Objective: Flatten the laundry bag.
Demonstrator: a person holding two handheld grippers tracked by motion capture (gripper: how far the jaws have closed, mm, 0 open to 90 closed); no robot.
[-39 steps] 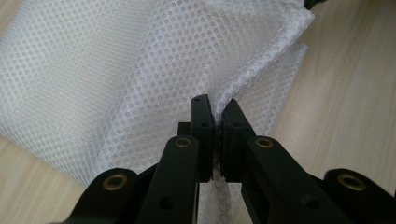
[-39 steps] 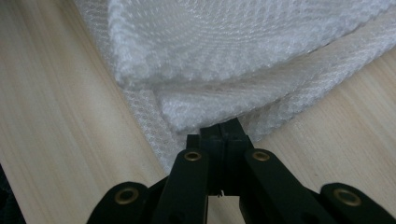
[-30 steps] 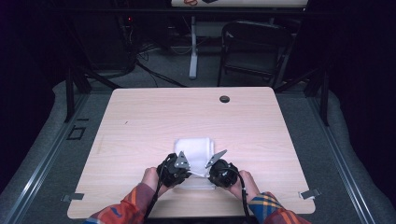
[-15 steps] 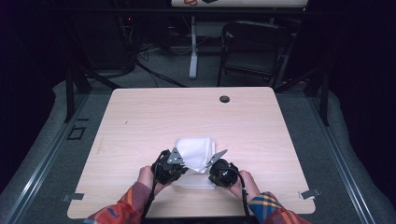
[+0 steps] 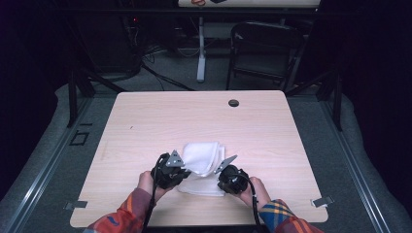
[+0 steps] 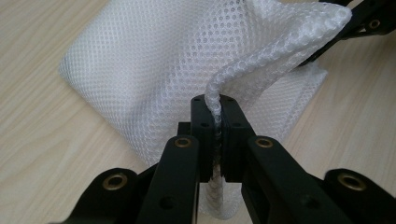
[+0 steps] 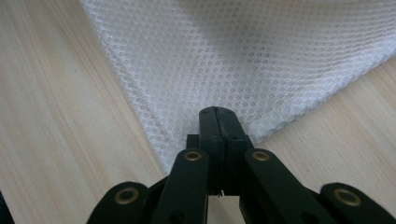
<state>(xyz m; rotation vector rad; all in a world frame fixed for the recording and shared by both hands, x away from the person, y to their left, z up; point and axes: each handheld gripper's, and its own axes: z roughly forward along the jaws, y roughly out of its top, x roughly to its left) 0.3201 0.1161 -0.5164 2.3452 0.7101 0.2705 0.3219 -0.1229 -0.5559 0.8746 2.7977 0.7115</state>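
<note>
Legible text: none. No label, brand, number or sign can be read on any surface in these views.

Tabletop (image 5: pixel 145 121): pale wood grain, rounded corners. Small dark round grommet hole (image 5: pixel 233 103) near its far edge, right of centre. Grey carpeted floor (image 5: pixel 53 145) on all sides. Metal rail (image 5: pixel 34 179) runs along the floor at left. Beyond the far edge: dark folding chair (image 5: pixel 265 53), white upright post (image 5: pixel 201 48), loose black cables (image 5: pixel 160 73) on the floor. Background dark.

mesh cloth (image 7: pixel 261 51) cut by frame edges
</note>
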